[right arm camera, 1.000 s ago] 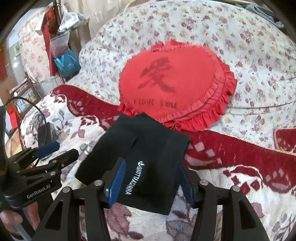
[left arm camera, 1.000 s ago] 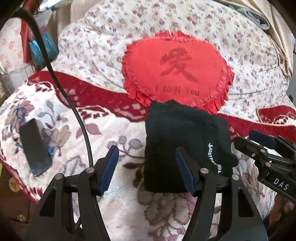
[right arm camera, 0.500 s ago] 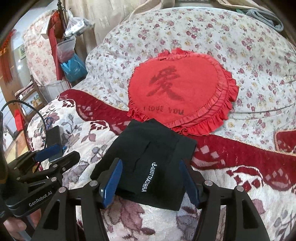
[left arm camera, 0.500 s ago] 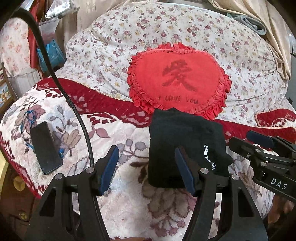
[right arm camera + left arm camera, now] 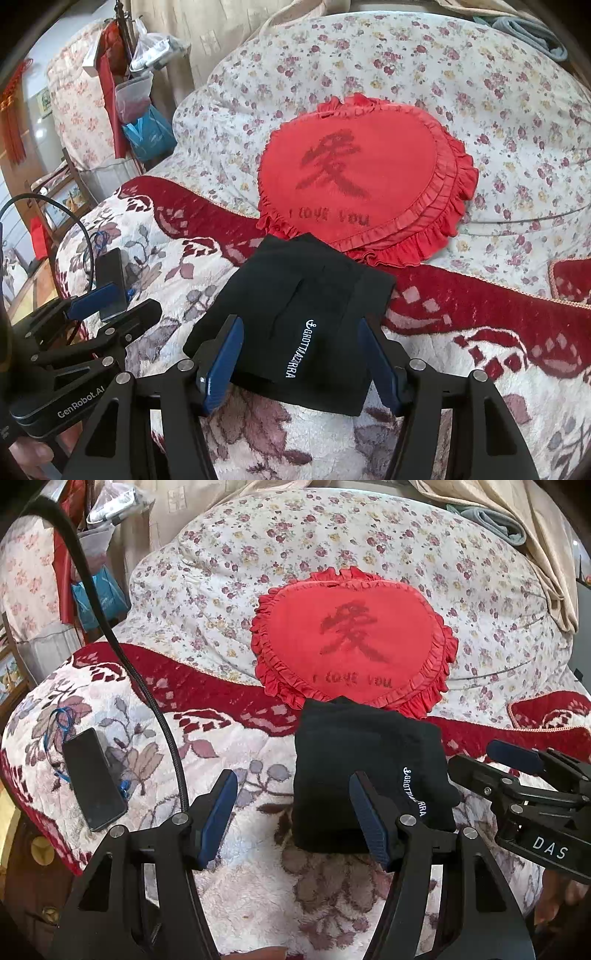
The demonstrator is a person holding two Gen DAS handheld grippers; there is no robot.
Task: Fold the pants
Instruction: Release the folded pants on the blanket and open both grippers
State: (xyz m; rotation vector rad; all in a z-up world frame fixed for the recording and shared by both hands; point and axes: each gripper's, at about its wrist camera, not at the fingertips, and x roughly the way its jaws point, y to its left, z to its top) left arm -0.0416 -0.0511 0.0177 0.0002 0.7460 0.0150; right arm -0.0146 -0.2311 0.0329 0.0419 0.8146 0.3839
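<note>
The black pants [image 5: 354, 768] lie folded into a small rectangle on the floral bed blanket [image 5: 236, 867], with white lettering on the top layer. They also show in the right wrist view [image 5: 303, 314]. My left gripper [image 5: 293, 814] is open and empty, above the blanket at the bundle's near left edge. My right gripper [image 5: 301, 362] is open and empty, just short of the bundle's near edge. Each gripper shows in the other's view, the right one [image 5: 517, 775] and the left one [image 5: 92, 317].
A red heart-shaped pillow [image 5: 354, 638] leans on a flowered cushion [image 5: 480, 572] behind the pants. A black phone [image 5: 94, 779] lies on the blanket at left, beside a black cable [image 5: 155, 709]. Bags [image 5: 144, 122] hang at the far left.
Both grippers have pulled back and up from the folded pants, so the bundle sits farther off. The pants lie still.
</note>
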